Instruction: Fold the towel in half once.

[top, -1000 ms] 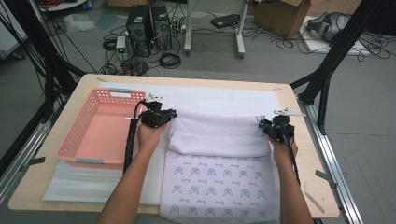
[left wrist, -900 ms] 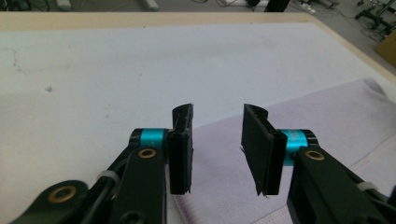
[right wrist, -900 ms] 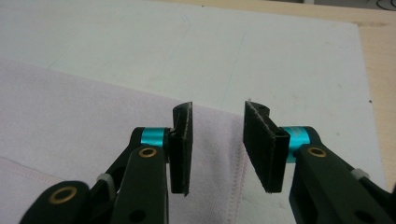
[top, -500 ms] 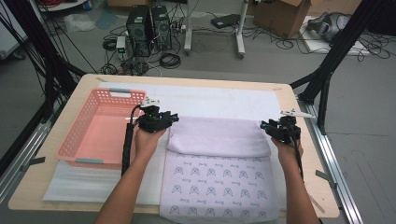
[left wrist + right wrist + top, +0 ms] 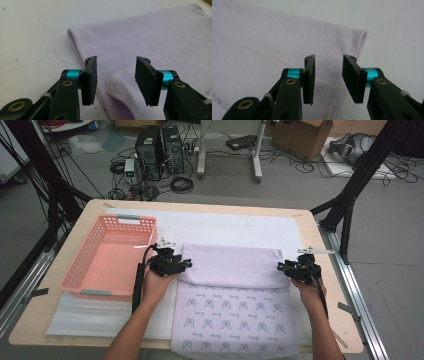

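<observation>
Folding looks half done: the cloth (image 5: 235, 285) lies on the table (image 5: 320, 320) with its far part doubled back over the patterned part, and both grippers sit at the ends of that fold. The left gripper (image 5: 186, 264) stands spread, its jaws having just been opening; in the left gripper view the cloth's folded corner (image 5: 120, 85) lies between and below the pads, with neither pad pressing on it. The right gripper (image 5: 281, 267) is also spread, jaws having just closed a little, and in the right gripper view the hemmed edge (image 5: 337, 95) runs under the gap, free of both pads.

Risk, as I judge it: the corner at the left gripper looks puffed up and loosely rolled, so it may spring back or slide once the jaws leave. If either gripper pulls away low, a pad could catch the hem and drag the top layer askew. A basket (image 5: 112, 255) sits just outside the left gripper; a wide swing that way could knock it.
</observation>
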{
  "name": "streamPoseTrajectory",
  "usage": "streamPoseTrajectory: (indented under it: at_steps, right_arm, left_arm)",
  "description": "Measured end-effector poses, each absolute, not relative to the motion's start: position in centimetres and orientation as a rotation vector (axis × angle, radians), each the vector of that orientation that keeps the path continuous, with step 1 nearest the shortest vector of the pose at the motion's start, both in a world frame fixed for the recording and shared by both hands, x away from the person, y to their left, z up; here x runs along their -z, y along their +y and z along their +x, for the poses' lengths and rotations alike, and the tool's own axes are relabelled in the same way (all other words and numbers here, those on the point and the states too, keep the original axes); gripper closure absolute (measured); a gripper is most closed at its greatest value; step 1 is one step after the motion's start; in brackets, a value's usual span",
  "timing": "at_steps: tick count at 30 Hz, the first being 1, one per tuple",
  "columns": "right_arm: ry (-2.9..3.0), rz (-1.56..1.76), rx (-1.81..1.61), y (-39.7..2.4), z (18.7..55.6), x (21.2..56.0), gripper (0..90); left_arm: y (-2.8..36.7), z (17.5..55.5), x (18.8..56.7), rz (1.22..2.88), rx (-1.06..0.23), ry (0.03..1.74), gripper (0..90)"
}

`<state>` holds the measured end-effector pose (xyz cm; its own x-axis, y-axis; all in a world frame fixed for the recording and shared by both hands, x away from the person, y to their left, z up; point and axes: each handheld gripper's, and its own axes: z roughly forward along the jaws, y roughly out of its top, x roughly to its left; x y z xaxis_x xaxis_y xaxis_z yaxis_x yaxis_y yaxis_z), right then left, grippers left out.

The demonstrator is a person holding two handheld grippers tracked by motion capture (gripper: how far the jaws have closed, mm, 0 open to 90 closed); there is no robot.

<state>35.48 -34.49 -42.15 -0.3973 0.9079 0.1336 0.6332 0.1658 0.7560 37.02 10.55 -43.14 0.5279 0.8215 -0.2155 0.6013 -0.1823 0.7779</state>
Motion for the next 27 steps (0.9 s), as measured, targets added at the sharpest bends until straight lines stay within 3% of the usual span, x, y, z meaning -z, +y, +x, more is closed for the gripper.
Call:
streamPoseTrajectory:
  at_steps: [3,6,7,9,11,27]
  right_arm:
    - [2.106,1.489,-1.074,-34.7,35.1,42.4,62.3]
    - [2.127,1.52,-1.061,-35.0,34.9,42.9,64.7]
    - [2.134,1.533,-1.054,-35.0,34.9,43.0,65.8]
    - [2.15,1.54,-1.037,-35.0,34.8,43.4,73.5]
    - [2.156,1.498,-1.015,-34.9,34.5,43.5,80.9]
    - [2.067,1.307,-1.091,-34.8,28.9,43.3,81.9]
  left_arm:
    - [10.3,36.8,43.7,1.906,-0.32,1.161,52.6]
    - [10.0,36.6,44.1,1.926,-0.302,1.173,58.5]
    - [10.0,36.5,44.3,1.93,-0.313,1.171,62.0]
    - [9.9,36.3,44.4,1.939,-0.296,1.163,77.8]
    - [9.8,36.1,44.2,1.951,-0.317,1.147,82.9]
    - [11.4,30.5,44.0,1.836,-0.374,0.953,83.3]
